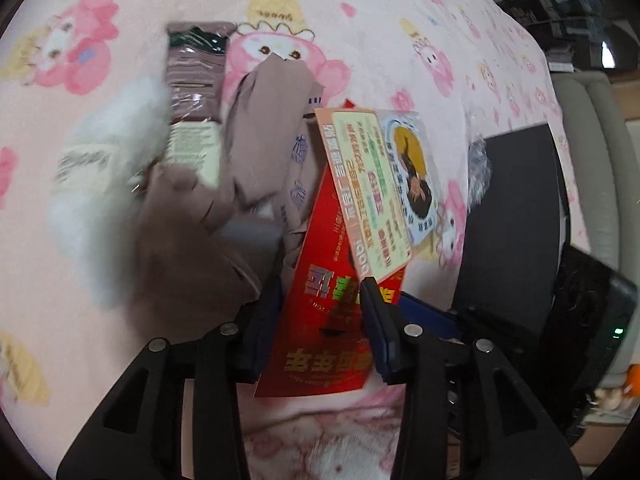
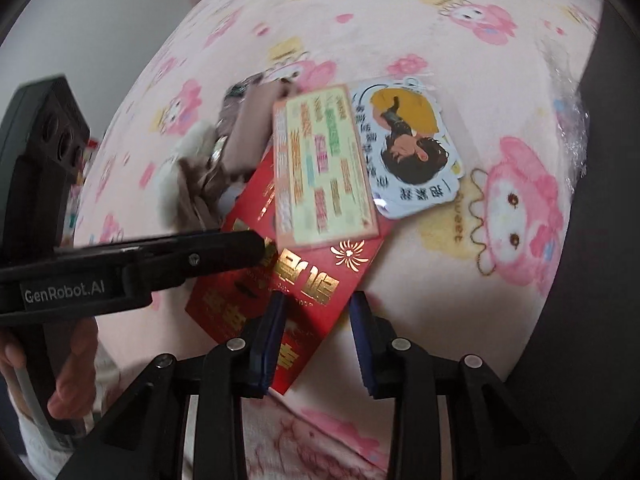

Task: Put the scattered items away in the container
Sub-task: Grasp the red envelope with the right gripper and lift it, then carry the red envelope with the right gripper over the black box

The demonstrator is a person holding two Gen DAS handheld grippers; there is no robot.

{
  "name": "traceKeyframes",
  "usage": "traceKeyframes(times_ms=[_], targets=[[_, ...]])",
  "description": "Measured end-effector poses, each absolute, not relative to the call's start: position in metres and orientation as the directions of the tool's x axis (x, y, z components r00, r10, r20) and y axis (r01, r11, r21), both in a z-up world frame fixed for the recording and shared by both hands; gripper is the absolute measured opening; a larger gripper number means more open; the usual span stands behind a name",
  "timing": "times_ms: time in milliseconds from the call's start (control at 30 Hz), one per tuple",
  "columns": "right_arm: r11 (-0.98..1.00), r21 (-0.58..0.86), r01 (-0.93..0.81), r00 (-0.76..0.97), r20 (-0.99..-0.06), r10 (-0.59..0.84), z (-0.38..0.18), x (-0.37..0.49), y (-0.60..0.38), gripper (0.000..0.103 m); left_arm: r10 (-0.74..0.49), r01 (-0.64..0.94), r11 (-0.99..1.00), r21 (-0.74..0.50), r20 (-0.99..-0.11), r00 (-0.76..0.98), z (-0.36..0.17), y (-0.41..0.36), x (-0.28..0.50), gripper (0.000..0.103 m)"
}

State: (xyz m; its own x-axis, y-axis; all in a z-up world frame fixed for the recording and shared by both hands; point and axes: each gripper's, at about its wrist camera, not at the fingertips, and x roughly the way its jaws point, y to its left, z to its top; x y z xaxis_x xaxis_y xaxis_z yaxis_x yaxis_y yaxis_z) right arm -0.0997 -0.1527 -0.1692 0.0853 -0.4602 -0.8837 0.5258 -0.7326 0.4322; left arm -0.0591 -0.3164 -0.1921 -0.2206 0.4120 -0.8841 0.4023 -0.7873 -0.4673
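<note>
A red envelope [image 1: 320, 304] with gold characters lies on the pink blanket. My left gripper [image 1: 322, 292] stands open over it, one blue pad at each side of the envelope. A pale green and orange card [image 1: 372, 192] overlaps the envelope's far end, and a cartoon sticker card [image 1: 412, 172] lies beside it. In the right wrist view my right gripper [image 2: 319, 300] is open, with the near corner of the red envelope [image 2: 288, 280] between its pads. The left gripper [image 2: 256, 246] reaches in from the left, its tip over the envelope. A dark container [image 1: 508, 220] stands to the right.
Brown cloth [image 1: 264, 140], a brown sachet [image 1: 196, 76] and a white fluffy item [image 1: 112, 184] lie in a heap to the left of the cards. Crinkled clear plastic [image 1: 478, 168] sits at the container's edge. A hand [image 2: 72, 360] holds the left gripper's handle.
</note>
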Motion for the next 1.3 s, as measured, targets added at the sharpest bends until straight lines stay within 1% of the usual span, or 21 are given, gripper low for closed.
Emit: traceKeyframes(times_ms=[67,133,200,300,433,533,567,633,700,767,867,1100,1300], targets=[[-0.771,0.434,0.467,0.075,-0.888,-0.455,-0.185,-0.108,-0.151,0.031,0.404,0.405,-0.795,-0.452,-0.892,-0.203,-0.201,-0.313,-0.065,0.039],[-0.777,0.485,0.402,0.094,-0.866,-0.491,-0.203,-0.113,-0.148,0.035,0.367,0.392,-0.825,-0.407,-0.914,-0.175,-0.208,-0.302,-0.07,0.036],[-0.779,0.483,0.399,0.096,-0.867,-0.489,-0.207,-0.115,-0.151,0.037,0.334,0.377,-0.844,-0.381,-0.924,-0.186,-0.2,-0.296,-0.068,0.036],[-0.771,0.471,0.429,0.052,-0.865,-0.5,-0.194,-0.113,-0.148,0.035,0.33,0.381,-0.835,-0.397,-0.915,-0.232,-0.177,-0.298,-0.056,0.031],[-0.722,0.539,0.434,0.049,-0.814,-0.579,-0.167,-0.104,-0.138,0.033,0.315,0.387,-0.817,-0.428,-0.893,-0.321,-0.14,-0.296,-0.026,0.03],[-0.699,0.536,0.473,0.018,-0.799,-0.601,-0.143,-0.09,-0.139,0.033,0.31,0.375,-0.811,-0.45,-0.873,-0.376,-0.112,-0.287,-0.004,0.03],[-0.688,0.545,0.48,0.009,-0.787,-0.617,-0.134,-0.086,-0.139,0.033,0.296,0.392,-0.802,-0.451,-0.87,-0.395,-0.105,-0.287,0.003,0.03],[-0.667,0.563,0.488,-0.005,-0.762,-0.648,-0.112,-0.08,-0.126,0.032,0.317,0.375,-0.788,-0.489,-0.844,-0.433,-0.091,-0.279,0.017,0.03],[-0.657,0.553,0.512,-0.035,-0.751,-0.659,-0.096,-0.07,-0.122,0.032,0.324,0.35,-0.793,-0.498,-0.832,-0.45,-0.081,-0.263,0.017,0.03],[-0.65,0.548,0.527,-0.06,-0.739,-0.671,-0.081,-0.06,-0.098,0.032,0.333,0.315,-0.807,-0.499,-0.826,-0.455,-0.077,-0.24,0.014,0.03],[-0.662,0.534,0.526,-0.104,-0.732,-0.673,-0.062,-0.052,-0.061,0.032,0.379,0.257,-0.814,-0.521,-0.811,-0.445,-0.076,-0.209,0.015,0.03],[-0.735,0.504,0.454,-0.217,-0.737,-0.64,-0.057,-0.035,0.039,0.032,0.506,0.09,-0.81,-0.58,-0.768,-0.392,-0.09,-0.121,-0.001,0.03],[-0.793,0.479,0.376,-0.297,-0.748,-0.593,-0.063,-0.03,0.102,0.032,0.543,-0.004,-0.816,-0.578,-0.762,-0.353,-0.101,-0.057,-0.011,0.03]])
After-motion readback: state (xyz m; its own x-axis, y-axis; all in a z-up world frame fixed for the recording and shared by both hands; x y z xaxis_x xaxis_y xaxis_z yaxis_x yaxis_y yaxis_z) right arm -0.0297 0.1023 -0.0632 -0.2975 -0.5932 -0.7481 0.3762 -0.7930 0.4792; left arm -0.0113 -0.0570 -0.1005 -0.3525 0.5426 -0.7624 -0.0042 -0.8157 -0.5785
